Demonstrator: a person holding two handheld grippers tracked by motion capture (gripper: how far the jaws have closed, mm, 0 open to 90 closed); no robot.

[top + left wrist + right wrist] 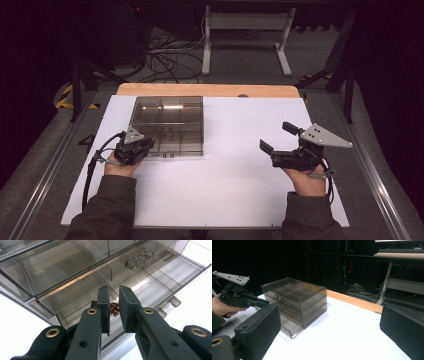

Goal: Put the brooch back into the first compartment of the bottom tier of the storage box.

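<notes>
Left tongs (114,308) nearly clenched around small brown bead (114,309) inside open bottom drawer of smoky transparent plastic drawer box (167,117); right tongs (280,139) released, idle over surface; risk: round bead slips, rolls into neighbouring compartment

Looked all over for writing and honestly there's nothing readable here. No label, brand or number on the smoky plastic drawer box (167,125) in front of the left claw (114,308), none on the claws' own black jaws or grey plates, and the white surface (225,180) under them is plain. The yellow-black striped tape (64,96) on the floor is just stripes, no words.
</notes>
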